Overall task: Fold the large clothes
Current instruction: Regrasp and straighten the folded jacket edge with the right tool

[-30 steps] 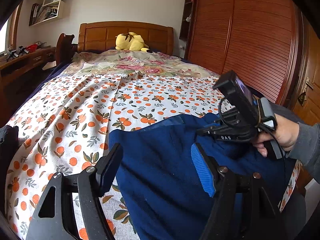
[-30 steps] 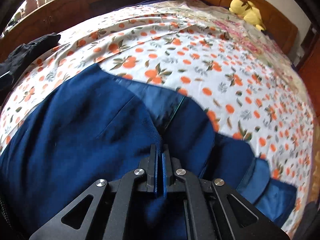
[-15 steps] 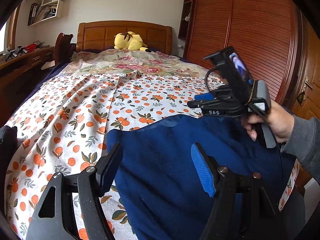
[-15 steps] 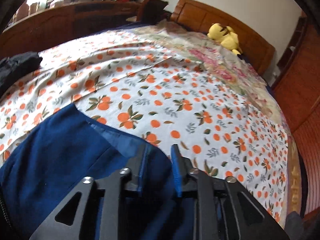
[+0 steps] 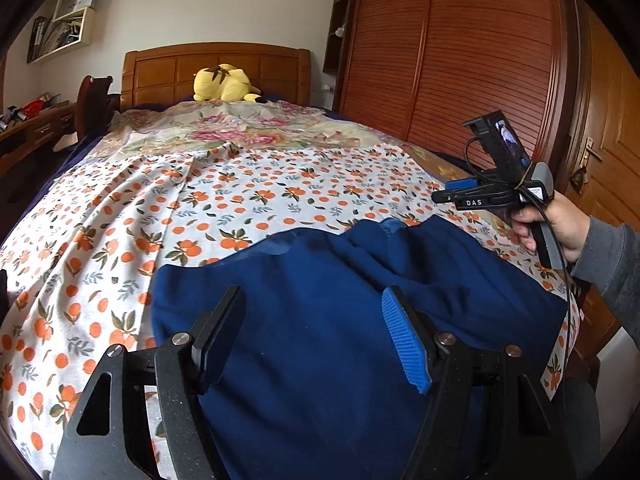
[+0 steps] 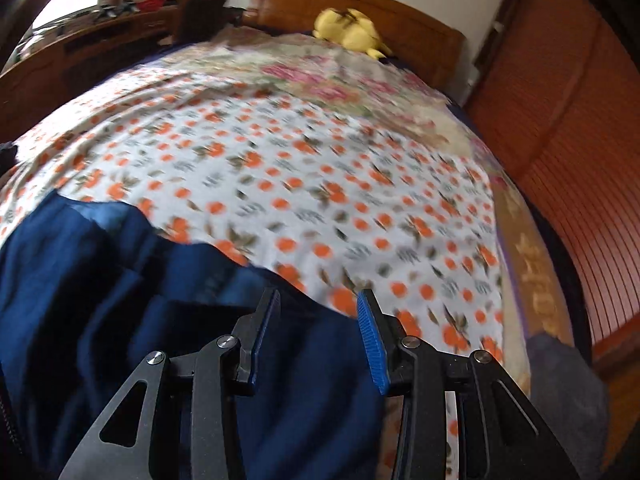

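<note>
Fingers (image 5: 406,340) on both grippers apart over navy garment (image 5: 340,320).

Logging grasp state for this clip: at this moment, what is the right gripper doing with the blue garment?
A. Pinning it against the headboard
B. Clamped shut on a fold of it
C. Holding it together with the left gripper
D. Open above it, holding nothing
D: in the right wrist view the right gripper has its jaws spread apart with nothing between them, raised over the blue garment that lies on the bed.
</note>
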{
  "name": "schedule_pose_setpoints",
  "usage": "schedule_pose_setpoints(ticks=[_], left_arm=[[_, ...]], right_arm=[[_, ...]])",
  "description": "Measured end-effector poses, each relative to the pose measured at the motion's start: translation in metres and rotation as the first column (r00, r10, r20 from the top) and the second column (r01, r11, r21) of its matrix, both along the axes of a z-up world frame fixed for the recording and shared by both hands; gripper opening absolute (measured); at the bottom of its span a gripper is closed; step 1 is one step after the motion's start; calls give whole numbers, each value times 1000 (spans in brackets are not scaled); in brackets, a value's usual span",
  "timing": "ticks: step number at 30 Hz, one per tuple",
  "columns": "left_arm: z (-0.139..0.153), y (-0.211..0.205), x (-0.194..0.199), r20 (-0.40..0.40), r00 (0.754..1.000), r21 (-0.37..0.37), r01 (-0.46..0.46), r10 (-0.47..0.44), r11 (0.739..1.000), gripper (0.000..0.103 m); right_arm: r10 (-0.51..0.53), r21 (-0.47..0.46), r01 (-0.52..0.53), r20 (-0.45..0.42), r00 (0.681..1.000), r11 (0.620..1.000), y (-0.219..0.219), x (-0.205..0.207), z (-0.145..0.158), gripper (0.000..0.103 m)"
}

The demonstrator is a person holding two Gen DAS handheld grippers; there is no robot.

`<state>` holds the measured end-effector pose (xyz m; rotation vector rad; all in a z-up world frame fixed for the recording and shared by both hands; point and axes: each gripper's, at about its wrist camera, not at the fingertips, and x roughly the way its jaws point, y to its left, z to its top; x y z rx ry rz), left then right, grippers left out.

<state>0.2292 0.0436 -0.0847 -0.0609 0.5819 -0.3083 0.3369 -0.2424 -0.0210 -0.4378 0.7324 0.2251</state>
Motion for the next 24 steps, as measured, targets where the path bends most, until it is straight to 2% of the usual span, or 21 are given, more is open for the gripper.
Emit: schedule_pose_setpoints(ticks=[5, 9, 10, 11, 12, 15, 17, 19, 21, 24], left_arm=[[-13, -14, 9, -40, 999, 9, 15, -15, 1000, 71], [-25, -21, 15, -71, 997, 43, 10, -7, 999, 71], [-28, -22, 16, -79, 997, 52, 9, -5, 999, 71], [-30, -22, 17, -86, 996, 58, 7, -2, 998, 71], [-32, -22, 17, -92, 996, 59, 6, 0, 998, 71], [-39, -21, 21, -117, 993, 61, -2, 9, 998, 71], [-41, -20, 23, -129, 992, 57, -6, 13, 998, 71], [-42, -20, 23, -133, 991, 59, -8, 15, 998, 71], [-41, -21, 22, -130, 991, 61, -7, 15, 998, 71], [-39, -22, 21, -121, 992, 71, -10, 19, 997, 71]], right_arm=[[-119, 19, 121, -98, 988, 992, -45, 31, -34, 41], [-156, 86, 176, -194, 968, 981, -68, 55, -59, 41], [-147, 107, 171, -205, 968, 979, -70, 60, -62, 33], [-123, 136, 153, -210, 970, 979, -70, 65, -62, 5], [-84, 165, 121, -213, 973, 979, -70, 64, -59, 2], [-45, 165, 64, -114, 992, 984, -75, 54, -43, 2], [-140, 125, 142, -27, 990, 982, -87, 45, -29, 2], [-199, 103, 201, -30, 980, 974, -99, 47, -30, 2], [-216, 82, 221, -65, 974, 972, -107, 53, -40, 2], [-226, 92, 232, -70, 972, 968, -113, 50, -44, 2]])
